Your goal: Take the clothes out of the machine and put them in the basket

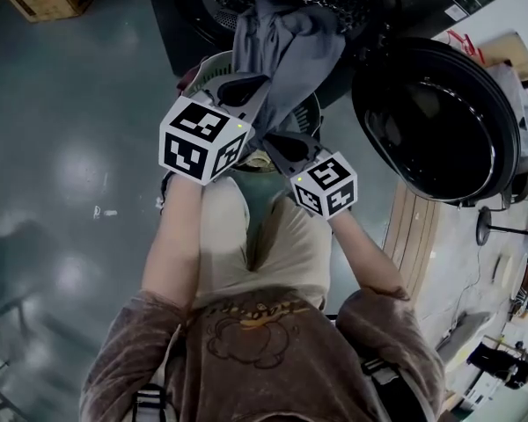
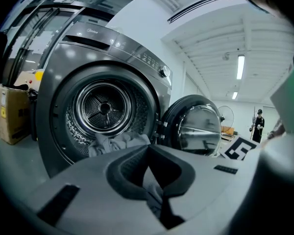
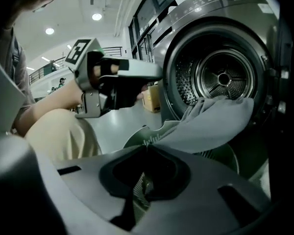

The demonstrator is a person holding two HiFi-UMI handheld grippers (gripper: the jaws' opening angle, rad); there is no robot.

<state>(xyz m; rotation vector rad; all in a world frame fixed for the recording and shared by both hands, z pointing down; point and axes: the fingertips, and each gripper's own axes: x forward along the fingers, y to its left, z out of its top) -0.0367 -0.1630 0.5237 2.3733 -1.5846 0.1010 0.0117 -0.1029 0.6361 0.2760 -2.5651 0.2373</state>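
Glossy grey workshop floor (image 1: 70,148) underfoot, with a front-loading washing machine (image 2: 54,111) ahead and its door (image 1: 440,121) swung wide to the right. Just before the machine, below the drum's mouth, a green slatted basket (image 1: 209,65).

Spilling from the drum (image 2: 104,106): a grey garment (image 1: 286,51), one end up on the lip, the rest stretched out and down over the basket toward the person. Pinched at its narrow near end by the right gripper (image 3: 147,145), jaws pressed together on the cloth, tips just above the basket's rim. Beside it and a little higher, the left gripper (image 2: 148,148), pointing at the drum, jaws closed tip to tip and seemingly on nothing. Through the hollow behind those tips, only a fold of grey fabric, most likely the garment passing underneath.

Judging by the layout, roughly midway through one piece. Done so far: door open, garment gripped and mostly clear of the drum. Left to do: drag the tail off the lip, lower the lot into the basket, let go. Basket's contents, if any, hidden under cloth and grippers. Pale crumpled cloth at the drum's lip: part of this garment or a second piece, impossible to tell. Deeper in, bare perforated metal, so probably little more to fetch.
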